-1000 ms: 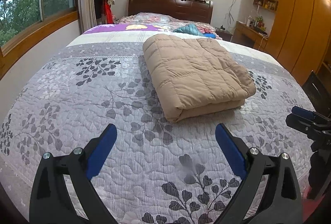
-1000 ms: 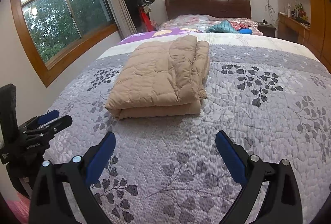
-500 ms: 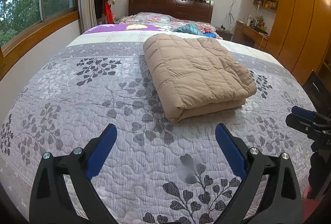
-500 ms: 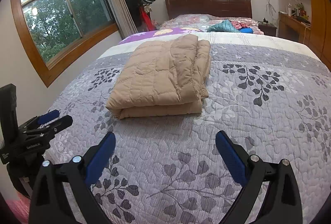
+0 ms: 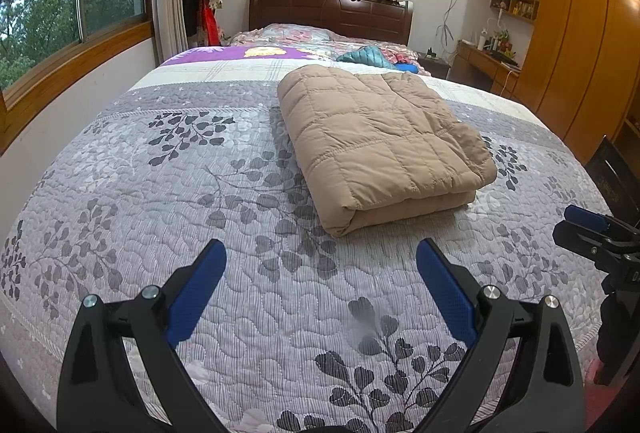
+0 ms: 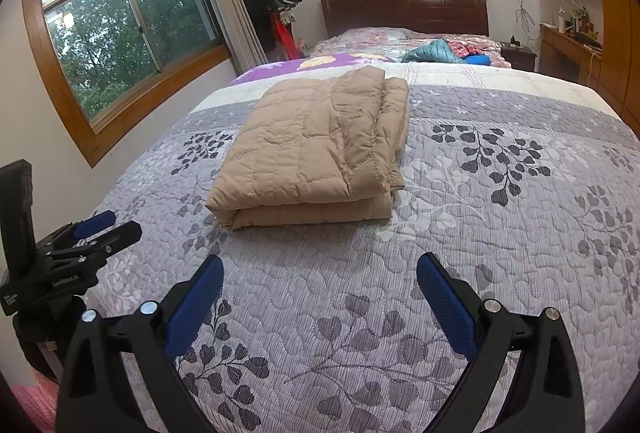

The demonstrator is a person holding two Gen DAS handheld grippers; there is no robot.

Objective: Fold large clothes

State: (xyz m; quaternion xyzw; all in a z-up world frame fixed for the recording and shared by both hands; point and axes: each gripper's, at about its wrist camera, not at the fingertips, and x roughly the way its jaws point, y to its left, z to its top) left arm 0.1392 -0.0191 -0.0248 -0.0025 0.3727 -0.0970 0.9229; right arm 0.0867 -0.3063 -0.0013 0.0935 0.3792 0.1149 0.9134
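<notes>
1 garment: a tan quilted down coat [image 5: 380, 145], already folded into a thick rectangular bundle with at least 2 stacked layers showing at its near edge.
Where it lies: flat on the grey leaf-print bedspread [image 5: 200, 193], near the middle of the bed, well apart from both tools.
Fold quality: edges line up fairly well; in the right wrist view 1 loose flap hangs at the right side of the coat [image 6: 316, 149].
Left hand-held gripper [image 5: 320, 273]: blue pads spread wide, holding nothing, hovering over bare bedspread short of the bundle.
Right hand-held gripper [image 6: 320, 277]: likewise spread and empty, just beside the left one.
Progress: folding of this piece looks essentially done; at most a tidy of that flap seems left.
Further back: a teal jacket [image 5: 366, 55] lies crumpled near the headboard [image 5: 328, 13], possibly another piece to fold.
</notes>
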